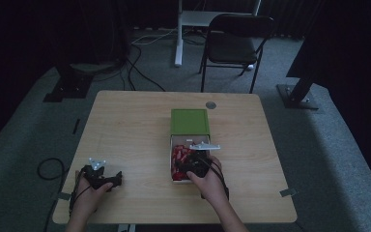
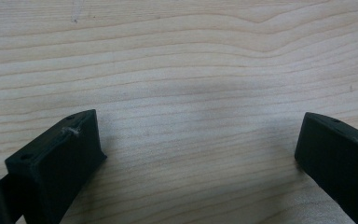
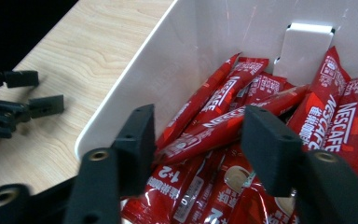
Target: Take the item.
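On the light wooden table with its rounded corners [image 1: 135, 121], a white cardboard tray [image 1: 170, 159] stands drawn out toward the person from a flat green box sleeve [image 1: 189, 121], and it is packed with slim red Nescafé coffee-mix sachets [image 1: 178, 157]. The right gripper [image 1: 196, 164], held in the person's right hand [image 1: 211, 182], is lowered into the near part of this tray. In the right gripper view its two black jaws stand moderately apart, a gap [image 3: 198, 135] between them, and one red sachet [image 3: 223, 126] lies slantwise across that gap, running from the left jaw up toward the white back wall of the tray [image 3: 177, 51]; whether either jaw actually touches it I cannot tell, and nothing is clamped. More sachets lie heaped below and to the right, their white lettering plain to read. The left gripper [image 1: 101, 178], held in the person's left hand [image 1: 89, 195], rests low at the near left part of the table, well apart from the tray. In the left gripper view its jaws are spread wide, holding nothing, with bare wood grain [image 2: 191, 93] between them. A dark folding chair [image 1: 236, 43] stands on the grey carpet beyond the table.
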Demonstrator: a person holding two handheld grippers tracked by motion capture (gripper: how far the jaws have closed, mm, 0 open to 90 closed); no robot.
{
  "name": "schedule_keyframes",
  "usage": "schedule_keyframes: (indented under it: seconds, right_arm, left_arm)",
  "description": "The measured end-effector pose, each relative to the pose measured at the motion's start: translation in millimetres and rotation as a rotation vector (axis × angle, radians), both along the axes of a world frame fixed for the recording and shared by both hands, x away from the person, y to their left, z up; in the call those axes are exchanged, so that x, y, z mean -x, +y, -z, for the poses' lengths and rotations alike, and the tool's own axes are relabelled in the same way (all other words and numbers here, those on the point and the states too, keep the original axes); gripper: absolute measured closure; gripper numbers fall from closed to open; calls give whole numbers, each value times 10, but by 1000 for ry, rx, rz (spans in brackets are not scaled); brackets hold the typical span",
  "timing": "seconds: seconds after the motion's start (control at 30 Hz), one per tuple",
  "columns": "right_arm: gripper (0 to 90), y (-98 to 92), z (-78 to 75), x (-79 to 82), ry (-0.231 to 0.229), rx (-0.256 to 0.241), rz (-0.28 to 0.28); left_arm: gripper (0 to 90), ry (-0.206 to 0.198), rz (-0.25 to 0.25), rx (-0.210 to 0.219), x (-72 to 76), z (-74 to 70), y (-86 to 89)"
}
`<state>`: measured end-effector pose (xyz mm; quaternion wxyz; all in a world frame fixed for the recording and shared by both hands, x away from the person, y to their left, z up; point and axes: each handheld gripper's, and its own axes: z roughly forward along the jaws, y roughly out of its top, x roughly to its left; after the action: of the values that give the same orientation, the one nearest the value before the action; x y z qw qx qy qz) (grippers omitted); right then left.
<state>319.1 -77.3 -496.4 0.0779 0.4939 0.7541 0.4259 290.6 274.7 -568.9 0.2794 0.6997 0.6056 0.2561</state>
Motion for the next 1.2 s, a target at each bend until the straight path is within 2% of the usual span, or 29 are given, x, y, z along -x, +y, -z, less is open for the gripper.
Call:
schedule_keyframes:
  seconds: [0.03,0.07,0.1,0.13,0.17,0.2,0.27,0.47,0.57,0.7,0.83,1.2]
  right_arm:
    - [543,-8,-14,0,13,-7,0]
    - [543,-8,-14,0,13,-7,0]
    - [643,-21,-27,7,20,-11,-8]
    - [643,-21,-27,7,20,-11,-8]
    - [755,-35,-33,14,24,3,-9]
    - [755,-35,-33,14,24,3,-9]
    - [849,-67,-28,20,37,0,-12]
    - [890,-124,-49,41,49,0,-35]
    - [892,-142,-75,66,51,-27,-59]
    - [893,-166,-108,90,48,-32,-77]
    - [894,-191,-150,123,23,-25,-91]
    - [896,-264,-327,259,-25,-73,-139]
  left_arm:
    - [10,0,0,0,0,0,0]
    - [10,0,0,0,0,0,0]
    - [10,0,0,0,0,0,0]
    - [10,0,0,0,0,0,0]
    - [10,0,0,0,0,0,0]
    - [10,0,0,0,0,0,0]
    - [10,0,0,0,0,0,0]
    - [10,0,0,0,0,0,0]
    - [10,0,0,0,0,0,0]
    - [10,0,0,0,0,0,0]
    - [10,0,0,0,0,0,0]
    - [10,0,0,0,0,0,0]
